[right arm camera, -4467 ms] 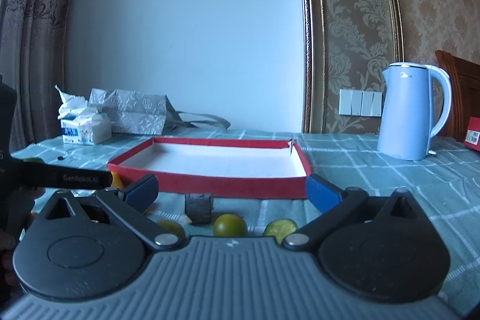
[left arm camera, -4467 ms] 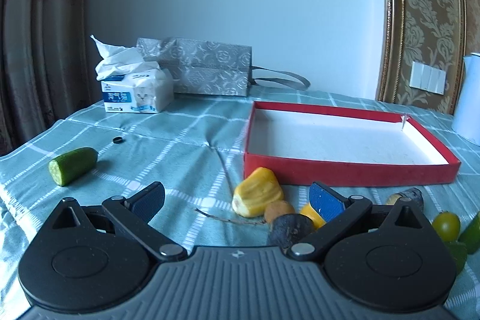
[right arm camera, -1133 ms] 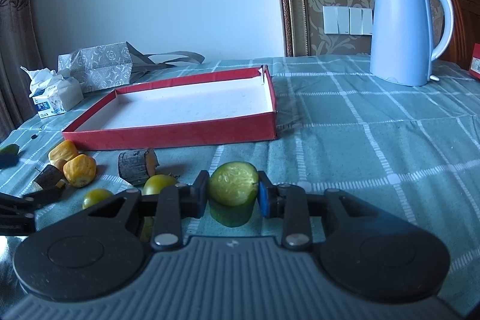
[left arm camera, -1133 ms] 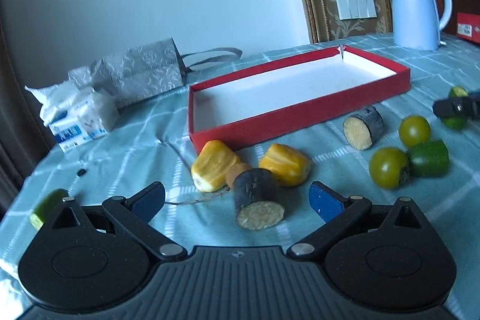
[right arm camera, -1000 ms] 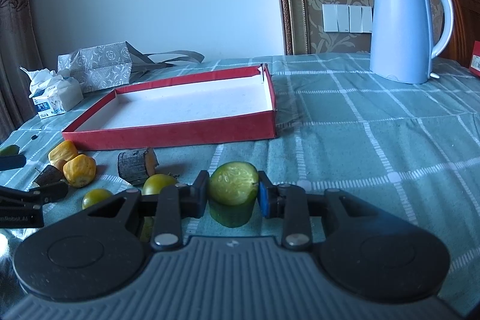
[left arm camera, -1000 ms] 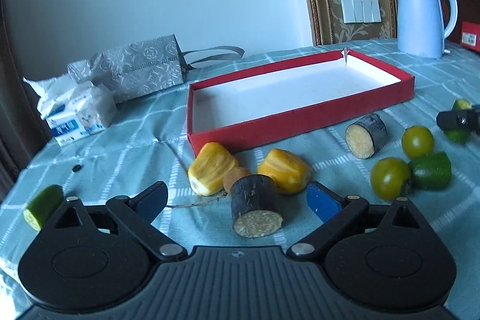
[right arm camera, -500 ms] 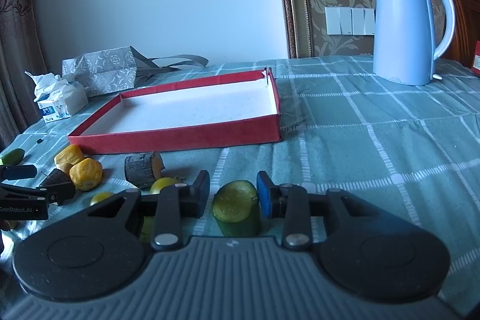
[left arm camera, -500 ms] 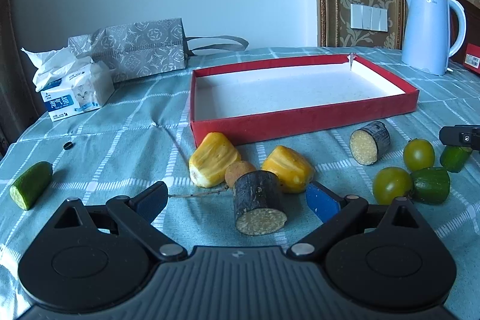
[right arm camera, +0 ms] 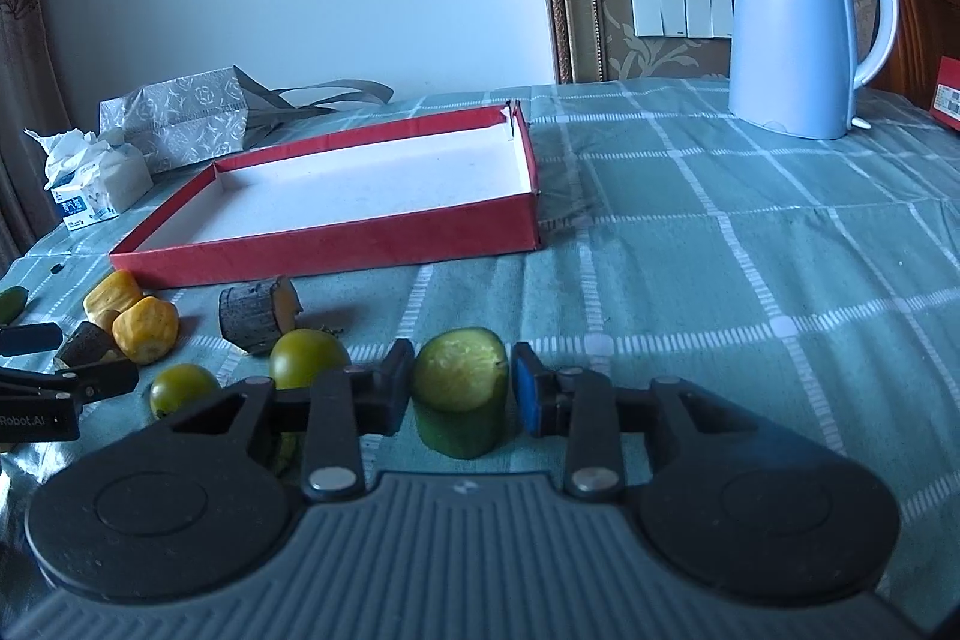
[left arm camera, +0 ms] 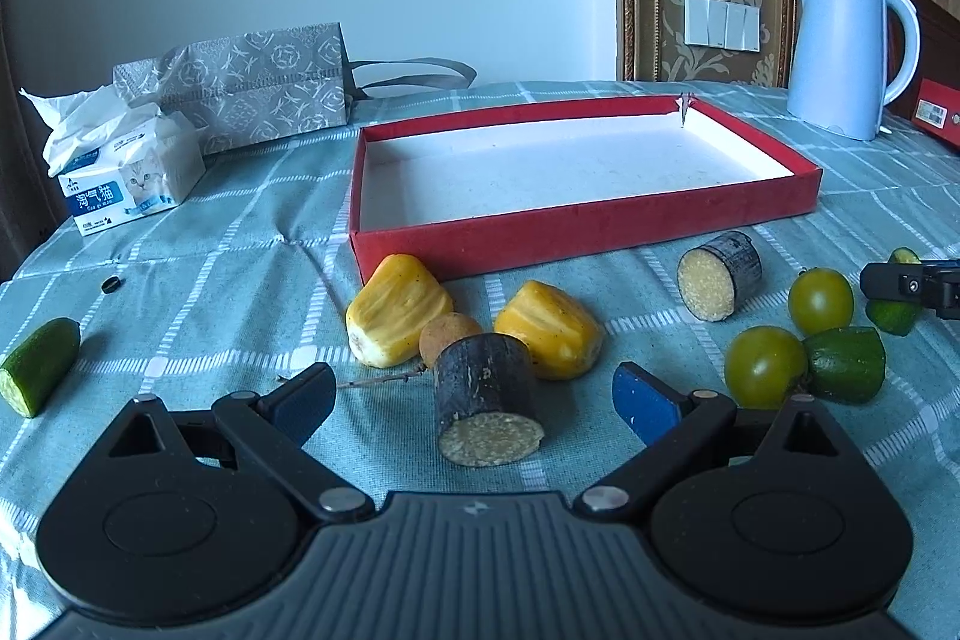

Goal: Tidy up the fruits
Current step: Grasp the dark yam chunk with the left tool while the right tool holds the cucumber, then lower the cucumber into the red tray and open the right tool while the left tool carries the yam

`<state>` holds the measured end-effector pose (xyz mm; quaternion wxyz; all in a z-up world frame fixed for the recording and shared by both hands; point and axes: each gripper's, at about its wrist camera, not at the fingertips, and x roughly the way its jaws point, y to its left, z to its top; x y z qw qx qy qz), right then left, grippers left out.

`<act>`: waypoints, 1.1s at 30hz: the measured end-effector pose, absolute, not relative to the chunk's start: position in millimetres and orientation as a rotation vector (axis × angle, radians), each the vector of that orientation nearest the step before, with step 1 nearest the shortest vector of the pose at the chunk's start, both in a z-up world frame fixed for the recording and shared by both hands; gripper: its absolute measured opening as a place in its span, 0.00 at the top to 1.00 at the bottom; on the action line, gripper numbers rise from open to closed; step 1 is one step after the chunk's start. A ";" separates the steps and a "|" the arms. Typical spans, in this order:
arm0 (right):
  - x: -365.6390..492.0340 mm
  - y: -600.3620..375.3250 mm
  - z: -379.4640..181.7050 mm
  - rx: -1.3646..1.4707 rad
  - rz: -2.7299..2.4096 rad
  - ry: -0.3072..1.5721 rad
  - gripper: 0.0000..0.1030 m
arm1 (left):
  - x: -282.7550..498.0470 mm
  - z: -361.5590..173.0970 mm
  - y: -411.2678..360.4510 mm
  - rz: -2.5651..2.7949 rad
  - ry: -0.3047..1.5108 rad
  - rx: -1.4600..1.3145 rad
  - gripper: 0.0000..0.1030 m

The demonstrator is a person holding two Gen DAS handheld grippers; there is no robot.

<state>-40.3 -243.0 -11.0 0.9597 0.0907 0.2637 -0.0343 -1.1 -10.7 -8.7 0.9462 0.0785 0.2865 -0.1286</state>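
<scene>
The right gripper (right arm camera: 462,388) has its jaws closed on the green cucumber chunk (right arm camera: 461,391), near the surface's front edge. The grip is narrow, so the chunk could slip or twist on the lift toward the red tray (right arm camera: 384,235). The left gripper (left arm camera: 474,400) stands open around the dark sugarcane piece (left arm camera: 486,403).

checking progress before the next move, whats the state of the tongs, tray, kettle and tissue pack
left tongs, open, nothing gripped
right tongs, shut on cucumber chunk
tray, empty
kettle, upright, lid shut
tissue pack, open, tissue sticking out
</scene>
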 end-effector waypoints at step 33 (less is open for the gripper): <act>-42.7 -240.4 -6.6 0.176 -0.052 0.508 0.70 | -25.3 15.9 5.6 -0.217 0.517 0.045 0.68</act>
